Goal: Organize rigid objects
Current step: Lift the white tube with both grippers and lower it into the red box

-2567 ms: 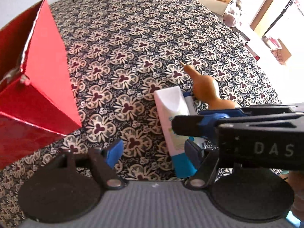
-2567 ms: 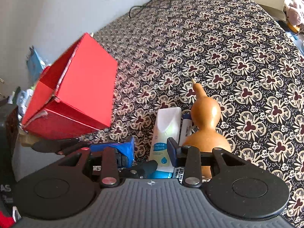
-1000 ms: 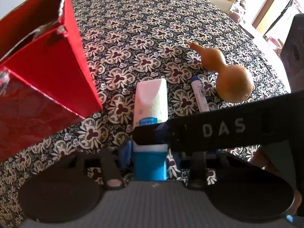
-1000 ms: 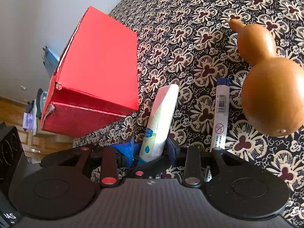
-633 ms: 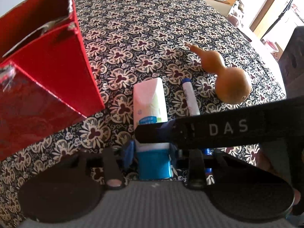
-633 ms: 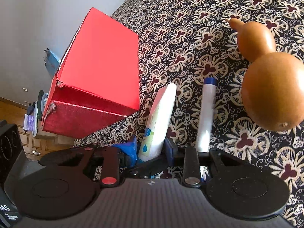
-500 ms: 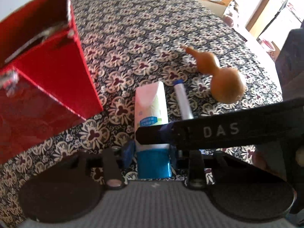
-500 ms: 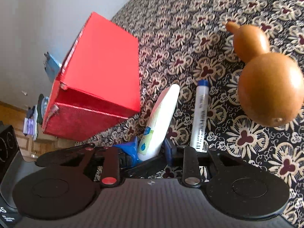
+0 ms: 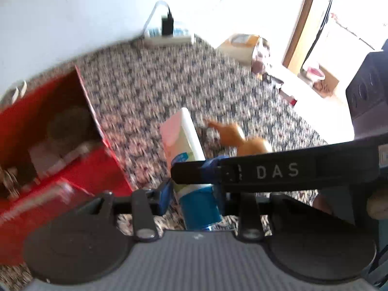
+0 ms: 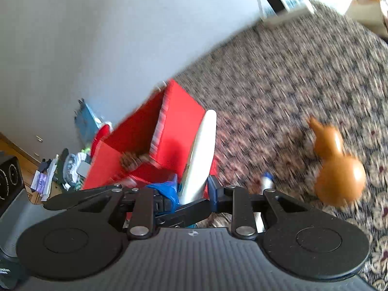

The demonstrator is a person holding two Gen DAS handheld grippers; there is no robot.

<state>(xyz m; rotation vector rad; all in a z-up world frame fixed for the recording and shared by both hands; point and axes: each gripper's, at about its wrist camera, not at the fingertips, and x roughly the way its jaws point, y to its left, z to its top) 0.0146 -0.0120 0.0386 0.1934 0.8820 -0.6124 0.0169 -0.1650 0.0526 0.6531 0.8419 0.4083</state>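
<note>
The white tube with a blue cap (image 9: 186,150) is off the patterned cloth (image 9: 155,97) and hangs just right of the red box (image 9: 72,131), not yet over its opening. Judged from the present layout, sorting is partly done: the box already contains a round dark object and other items too blurred to identify, while the tube is in transit. Remaining on the cloth, right of the box and beyond the tube, are the brown gourd (image 10: 337,169) and a white marker with a blue cap (image 10: 266,181).

The left gripper (image 9: 191,194) pinches the tube at its blue cap end; its jaws have closed a little further and stand narrow, pads against the cap. The right gripper (image 10: 194,189) approaches the same tube from the side; its jaws have just been closing, with the tube body between them and both pads appearing to bear on it. Both grippers therefore carry one object
</note>
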